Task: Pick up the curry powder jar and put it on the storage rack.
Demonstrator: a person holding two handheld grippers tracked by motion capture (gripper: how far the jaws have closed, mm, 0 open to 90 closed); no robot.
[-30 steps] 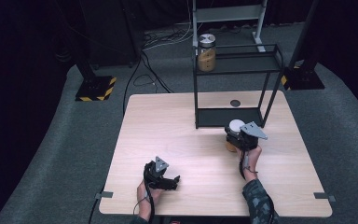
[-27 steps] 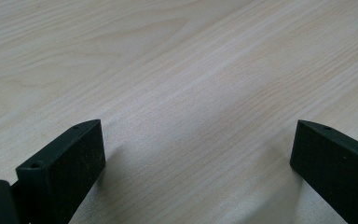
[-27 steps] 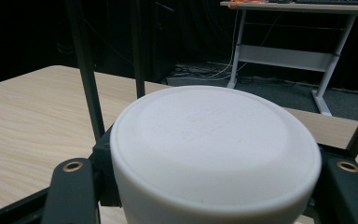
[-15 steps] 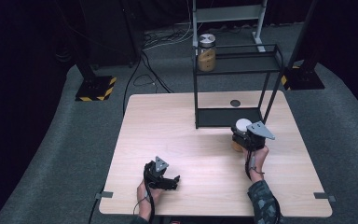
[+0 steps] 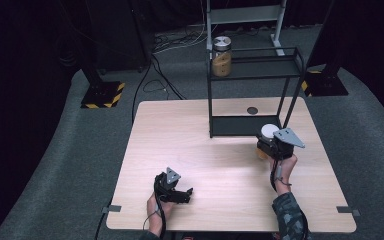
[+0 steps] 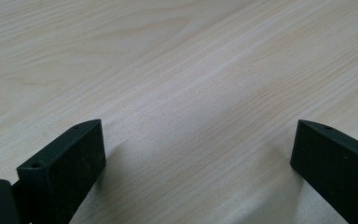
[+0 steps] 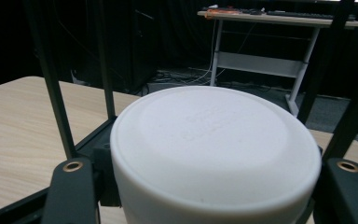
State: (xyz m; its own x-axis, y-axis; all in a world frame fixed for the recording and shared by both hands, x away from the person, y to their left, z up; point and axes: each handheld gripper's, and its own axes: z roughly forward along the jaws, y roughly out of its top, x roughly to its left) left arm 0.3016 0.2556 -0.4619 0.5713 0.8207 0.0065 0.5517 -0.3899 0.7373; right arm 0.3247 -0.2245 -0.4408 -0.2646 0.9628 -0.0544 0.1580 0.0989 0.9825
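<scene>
A: Right gripper [image 5: 266, 141]?
B: Clenched on a jar [image 5: 267, 132] with a white lid [image 7: 214, 149]. Right gripper view has the lid between the two black jaws, which press its sides. High view puts it at about 3 o'clock on the table [image 5: 205, 125], just in front of the black metal rack [image 5: 252, 90], by the rack's near-right leg. Amber contents show under the lid on the gripper's left side. Whether the jar stands on the wood or is lifted, can't tell.

A: Left gripper [image 5: 185, 192]?
B: Released. Left gripper view: jaws wide apart, bare wood grain between them. High view has it at about 7 o'clock on the table, near the front edge, low over the wood, pointing toward 3 o'clock. Grey three-cornered plate on top, cable trailing back along the person's left hand [image 5: 156, 206].

A: Other stuff?
B: Second jar [image 5: 222, 56], silver lid, tan filling, on the rack's top shelf at its left end, 12 o'clock from table centre. Small dark round disc [image 5: 252, 110] on the table inside the rack's footprint, toward the far edge. The two grippers are well apart. Right forearm in a camouflage-pattern sleeve [image 5: 291, 217] comes in at 5 o'clock.
</scene>
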